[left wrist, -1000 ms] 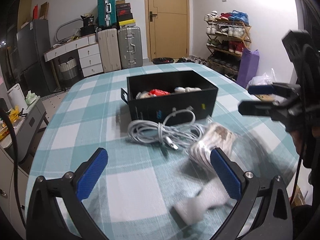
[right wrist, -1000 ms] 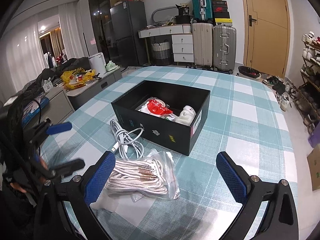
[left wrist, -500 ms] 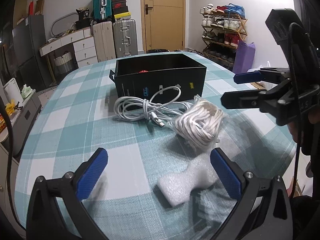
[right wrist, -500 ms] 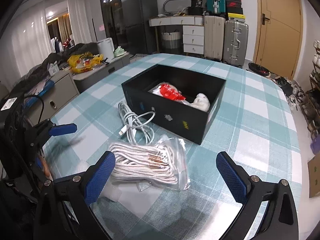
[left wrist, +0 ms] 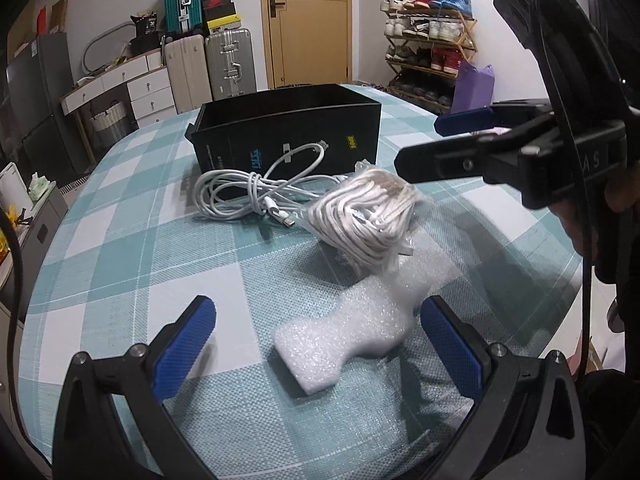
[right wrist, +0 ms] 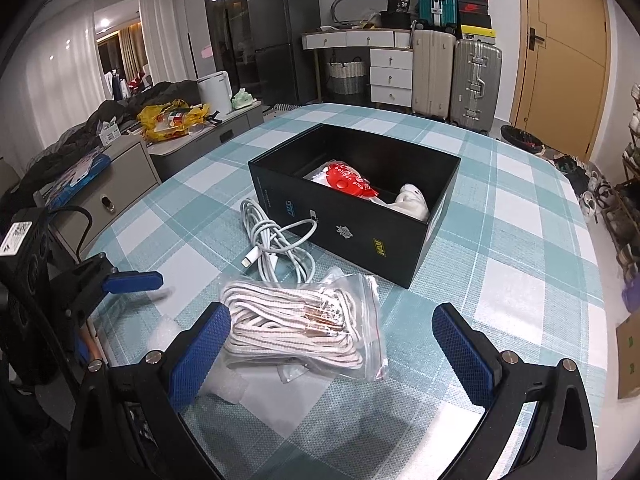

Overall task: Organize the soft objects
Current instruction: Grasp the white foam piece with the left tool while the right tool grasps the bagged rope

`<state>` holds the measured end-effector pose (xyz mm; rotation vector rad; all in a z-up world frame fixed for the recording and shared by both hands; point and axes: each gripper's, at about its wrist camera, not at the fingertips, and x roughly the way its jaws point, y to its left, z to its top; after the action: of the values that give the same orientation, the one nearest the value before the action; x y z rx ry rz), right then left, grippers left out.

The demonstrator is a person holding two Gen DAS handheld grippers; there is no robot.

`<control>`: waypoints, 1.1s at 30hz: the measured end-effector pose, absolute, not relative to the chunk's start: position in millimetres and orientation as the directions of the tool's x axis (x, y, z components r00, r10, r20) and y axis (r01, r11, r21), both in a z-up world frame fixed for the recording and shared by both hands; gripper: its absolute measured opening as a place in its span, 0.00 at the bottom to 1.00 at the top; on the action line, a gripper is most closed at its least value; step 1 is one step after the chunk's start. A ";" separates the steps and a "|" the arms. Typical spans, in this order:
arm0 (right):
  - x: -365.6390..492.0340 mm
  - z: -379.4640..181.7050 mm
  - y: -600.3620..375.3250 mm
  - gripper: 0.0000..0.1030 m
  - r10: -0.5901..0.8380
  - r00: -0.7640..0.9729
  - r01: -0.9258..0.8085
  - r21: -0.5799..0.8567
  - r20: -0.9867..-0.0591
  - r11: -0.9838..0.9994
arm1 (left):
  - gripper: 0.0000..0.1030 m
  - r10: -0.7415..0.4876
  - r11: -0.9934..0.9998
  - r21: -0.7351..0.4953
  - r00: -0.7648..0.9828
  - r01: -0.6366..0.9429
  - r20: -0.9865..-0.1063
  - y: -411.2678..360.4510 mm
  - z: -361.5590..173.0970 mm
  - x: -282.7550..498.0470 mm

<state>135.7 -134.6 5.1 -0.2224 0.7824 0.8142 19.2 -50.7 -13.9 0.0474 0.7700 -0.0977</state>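
A white foam pad lies on the checked tablecloth between the blue fingertips of my left gripper, which is open and holds nothing. Beyond the pad sits a clear bag of striped cords, then a coiled white cable against the black box. My right gripper is open low over the bag of cords, touching nothing. The black box holds a red packet and a white soft item. The white cable lies in front of it.
The right gripper juts in from the right of the left wrist view, above the table. Past the table's left edge stands a low grey cabinet with clutter. Suitcases and a shoe rack stand near the far walls.
The left gripper has dropped and come closer, so the foam pad now lies between its fingers. The right gripper has moved in lower over the bag of cords. Both stay open.
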 end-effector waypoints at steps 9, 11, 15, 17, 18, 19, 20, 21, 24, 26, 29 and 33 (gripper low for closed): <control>136.7 2.4 -131.6 0.99 0.570 0.421 -0.726 0.114 -0.706 0.678 | 1.00 -0.058 0.995 0.013 0.683 0.099 -0.728 -55.3 -21.5 23.4; 136.3 0.1 -128.6 0.99 0.570 0.414 -0.731 0.114 -0.710 0.673 | 1.00 -0.063 0.995 0.004 0.680 0.096 -0.731 -55.0 -22.5 23.6; 134.8 -3.1 -122.4 0.99 0.573 0.402 -0.740 0.116 -0.715 0.663 | 1.00 -0.060 0.996 0.000 0.678 0.088 -0.732 -53.1 -23.1 24.7; 133.7 -5.2 -119.3 0.99 0.577 0.394 -0.744 0.120 -0.715 0.657 | 0.99 -0.063 0.996 -0.005 0.677 0.087 -0.734 -51.0 -24.1 24.6; 133.1 -6.2 -117.2 0.99 0.578 0.389 -0.748 0.121 -0.717 0.653 | 0.99 -0.064 0.996 -0.008 0.676 0.086 -0.734 -49.9 -24.5 25.0; 132.6 -7.2 -115.7 0.99 0.578 0.386 -0.750 0.120 -0.719 0.650 | 0.99 -0.066 0.996 -0.011 0.676 0.084 -0.734 -48.6 -24.9 25.1; 132.0 -8.3 -113.6 0.99 0.577 0.383 -0.753 0.118 -0.721 0.647 | 0.99 -0.067 0.996 -0.014 0.676 0.083 -0.734 -47.4 -25.1 25.1; 131.5 -9.1 -112.5 0.99 0.577 0.381 -0.754 0.118 -0.723 0.646 | 0.99 -0.068 0.997 -0.018 0.676 0.081 -0.734 -46.1 -25.3 24.8; 131.4 -11.3 -110.0 0.99 0.576 0.375 -0.757 0.119 -0.726 0.643 | 0.96 -0.078 0.996 -0.028 0.679 0.084 -0.730 -43.3 -25.8 23.8; 131.7 -12.2 -109.2 0.99 0.575 0.374 -0.756 0.120 -0.728 0.644 | 0.88 -0.092 0.995 -0.043 0.678 0.090 -0.729 -43.2 -25.4 23.2; 132.9 -13.5 -109.2 0.99 0.574 0.373 -0.753 0.123 -0.730 0.646 | 0.78 -0.112 0.993 -0.063 0.681 0.097 -0.724 -42.1 -24.5 21.4; 133.9 -16.0 -107.6 0.99 0.573 0.369 -0.750 0.130 -0.732 0.649 | 0.63 -0.123 0.992 -0.067 0.687 0.108 -0.716 -41.6 -22.8 19.0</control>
<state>133.9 -107.6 -16.0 -0.2414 0.8321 0.8594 19.0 -41.6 -22.8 -0.0197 0.8031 -0.1289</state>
